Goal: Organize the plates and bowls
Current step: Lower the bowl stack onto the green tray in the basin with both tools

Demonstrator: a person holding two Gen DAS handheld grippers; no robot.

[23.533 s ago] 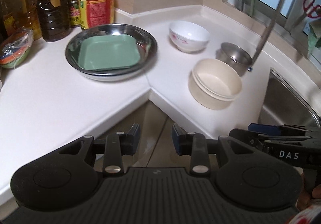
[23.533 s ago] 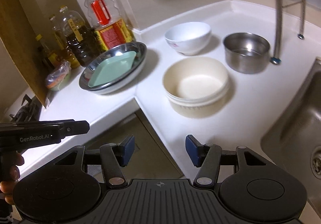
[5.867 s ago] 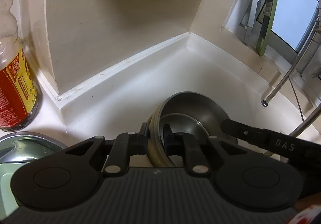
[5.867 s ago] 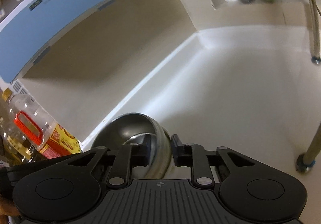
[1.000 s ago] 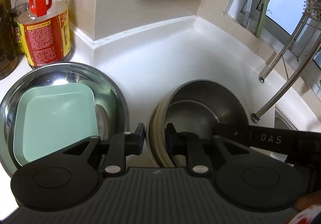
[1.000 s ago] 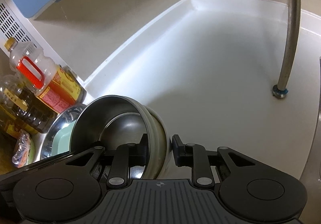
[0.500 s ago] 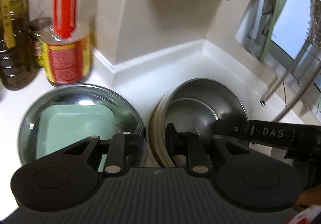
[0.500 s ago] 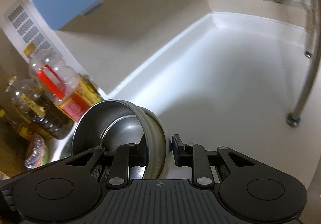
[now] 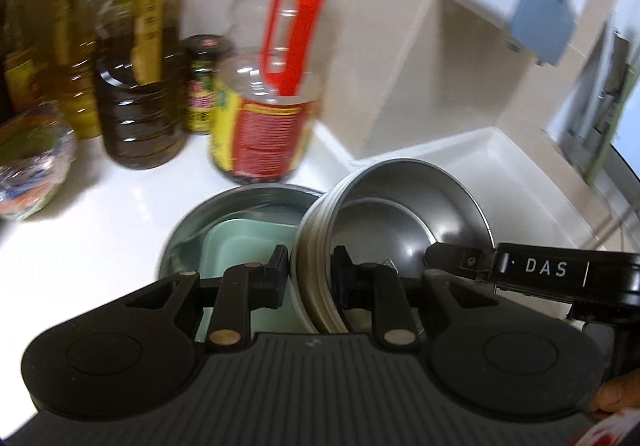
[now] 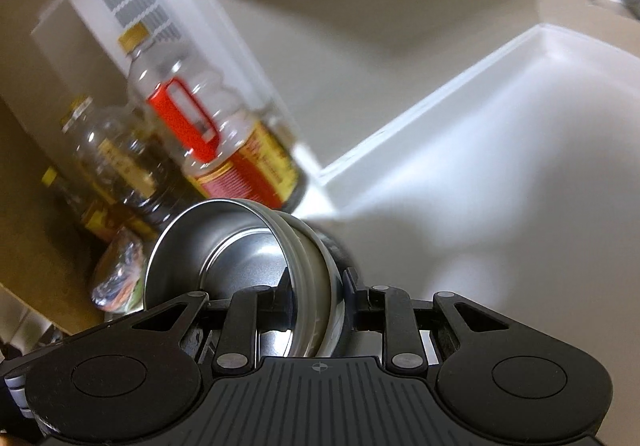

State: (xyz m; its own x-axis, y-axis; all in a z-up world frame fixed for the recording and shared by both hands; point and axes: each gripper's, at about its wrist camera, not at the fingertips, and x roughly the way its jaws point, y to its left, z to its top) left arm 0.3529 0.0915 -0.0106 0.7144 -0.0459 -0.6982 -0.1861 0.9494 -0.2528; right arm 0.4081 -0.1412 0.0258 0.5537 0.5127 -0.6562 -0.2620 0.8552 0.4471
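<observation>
A stack of nested bowls (image 9: 400,214), a steel bowl inside cream bowls, is held in the air by both grippers. My left gripper (image 9: 310,266) is shut on the stack's left rim. My right gripper (image 10: 320,286) is shut on its right rim (image 10: 312,266). The stack hangs over the right edge of a large steel dish (image 9: 188,234) that holds a green square plate (image 9: 248,238). The right gripper's body (image 9: 540,270) shows at the right of the left wrist view.
Oil bottles (image 9: 136,86), a red-handled bottle (image 9: 268,114) and a small jar (image 9: 200,86) stand behind the dish. A wrapped bowl (image 9: 32,162) sits at the far left. White counter (image 10: 500,174) extends right into the corner.
Both grippers have carried the bowl stack further left, from beside the steel dish to over its right edge. The bottles now loom closer.
</observation>
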